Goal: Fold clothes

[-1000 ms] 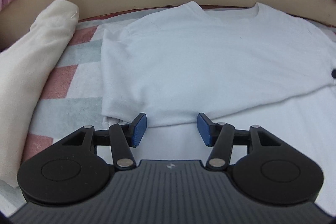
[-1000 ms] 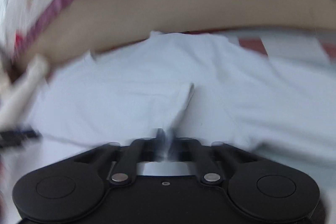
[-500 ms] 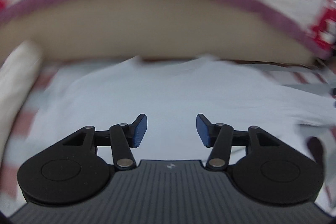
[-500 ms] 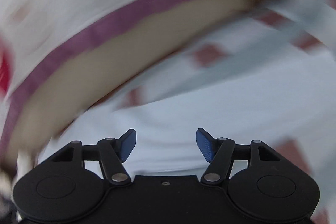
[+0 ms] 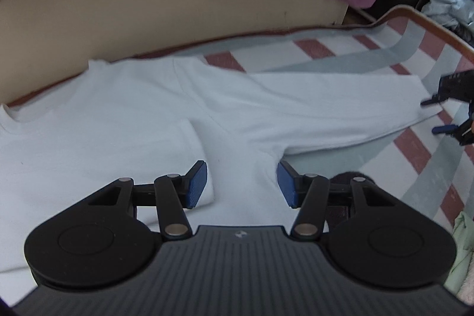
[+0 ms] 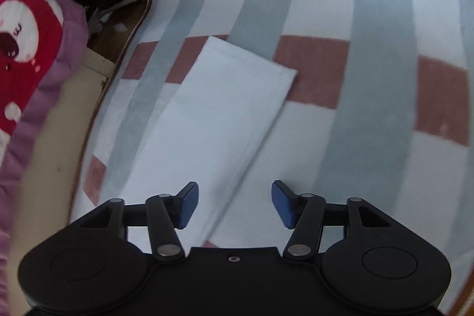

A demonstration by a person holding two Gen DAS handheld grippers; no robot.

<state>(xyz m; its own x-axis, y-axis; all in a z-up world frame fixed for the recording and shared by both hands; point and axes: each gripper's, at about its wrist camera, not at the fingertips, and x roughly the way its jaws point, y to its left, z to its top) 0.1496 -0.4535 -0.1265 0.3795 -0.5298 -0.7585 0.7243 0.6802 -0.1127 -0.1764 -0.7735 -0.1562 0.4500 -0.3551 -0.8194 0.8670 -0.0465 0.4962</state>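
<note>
White long-sleeved shirt [image 5: 124, 120] lies flat on the checked mat [image 5: 370, 49].

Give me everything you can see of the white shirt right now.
The white shirt is plain, soft-looking knit, lying flat on the striped bedcover, collar toward the beige bed side. One sleeve is already folded in over the body; the other long sleeve stretches out straight, its cuff end flat on the cover. Neither gripper holds it: the left gripper and the right gripper both hover open above the fabric.
</note>
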